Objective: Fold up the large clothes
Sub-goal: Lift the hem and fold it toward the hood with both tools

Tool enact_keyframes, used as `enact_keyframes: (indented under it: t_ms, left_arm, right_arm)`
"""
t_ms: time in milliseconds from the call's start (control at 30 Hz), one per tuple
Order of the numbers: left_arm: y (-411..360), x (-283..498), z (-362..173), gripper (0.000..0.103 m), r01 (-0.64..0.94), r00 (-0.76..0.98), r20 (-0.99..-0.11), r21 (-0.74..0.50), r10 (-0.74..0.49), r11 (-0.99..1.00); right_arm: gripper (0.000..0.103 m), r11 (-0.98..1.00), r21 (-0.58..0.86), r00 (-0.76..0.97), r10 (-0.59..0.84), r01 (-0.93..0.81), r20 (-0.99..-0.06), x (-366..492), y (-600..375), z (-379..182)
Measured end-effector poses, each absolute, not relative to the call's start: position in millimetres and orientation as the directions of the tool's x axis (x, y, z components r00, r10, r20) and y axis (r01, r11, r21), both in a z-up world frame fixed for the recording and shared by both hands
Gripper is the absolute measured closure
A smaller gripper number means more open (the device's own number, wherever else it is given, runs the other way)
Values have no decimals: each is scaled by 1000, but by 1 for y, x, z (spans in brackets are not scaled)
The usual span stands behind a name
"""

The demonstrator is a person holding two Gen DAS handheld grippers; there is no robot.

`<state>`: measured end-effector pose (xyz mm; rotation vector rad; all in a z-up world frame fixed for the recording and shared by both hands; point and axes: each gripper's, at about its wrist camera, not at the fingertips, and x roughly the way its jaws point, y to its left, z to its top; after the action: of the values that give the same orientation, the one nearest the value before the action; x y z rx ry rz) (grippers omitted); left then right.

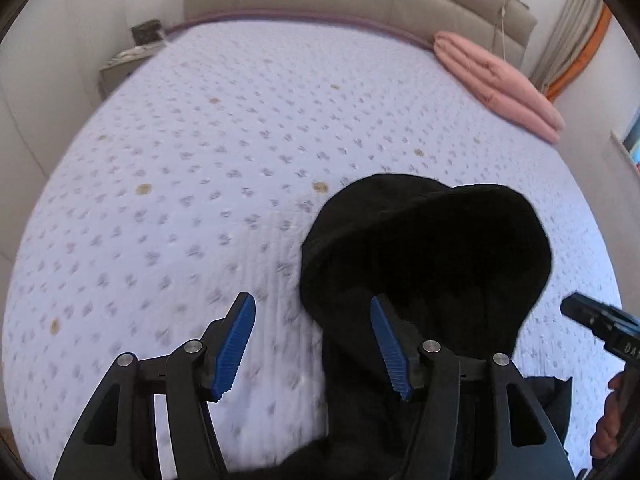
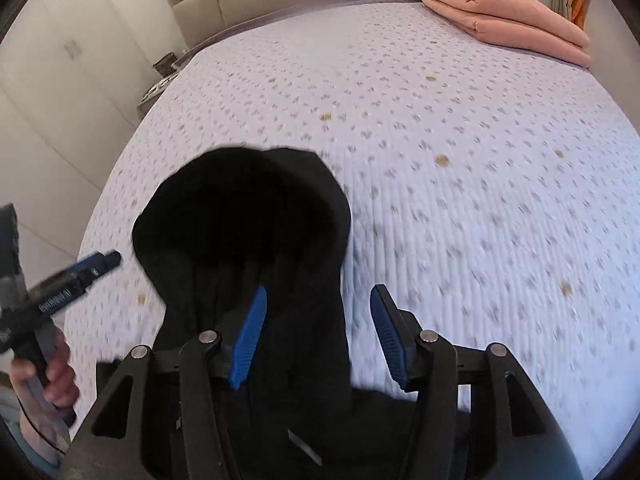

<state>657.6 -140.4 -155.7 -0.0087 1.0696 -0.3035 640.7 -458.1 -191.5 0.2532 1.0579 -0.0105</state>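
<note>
A black hooded garment lies on the bed, hood towards the headboard, its long axis running from the person up the mattress; the left gripper hangs over its left edge, jaws spread and pinching nothing — the right gripper mirrors it over the right edge, likewise spread and empty. Both sit equally near, one on either side of the neck; the body of the garment trails below them, mostly hidden. A folded pink quilt rests well apart.
</note>
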Motion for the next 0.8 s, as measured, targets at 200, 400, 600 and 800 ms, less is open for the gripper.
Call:
enact_keyframes:
  t_ms: [200, 400, 600, 800]
  left_arm:
    - [-161, 695, -191, 42, 242, 453, -882, -20, -131, 970]
    - [-129, 701, -178, 95, 189, 497, -831, -176, -249, 966]
    - [-96, 679, -186, 88, 208, 460, -798, -331, -391, 920]
    - [-94, 683, -257, 77, 203, 274, -885, -328, -376, 922]
  right_arm:
    - [45, 977, 159, 451, 78, 143, -889, 690, -450, -224]
    - [98, 982, 88, 452, 4, 165, -892, 695, -457, -235]
    - [99, 979, 139, 520, 43, 146, -853, 648, -479, -226]
    - [99, 960, 192, 358, 110, 202, -927, 660, -496, -312]
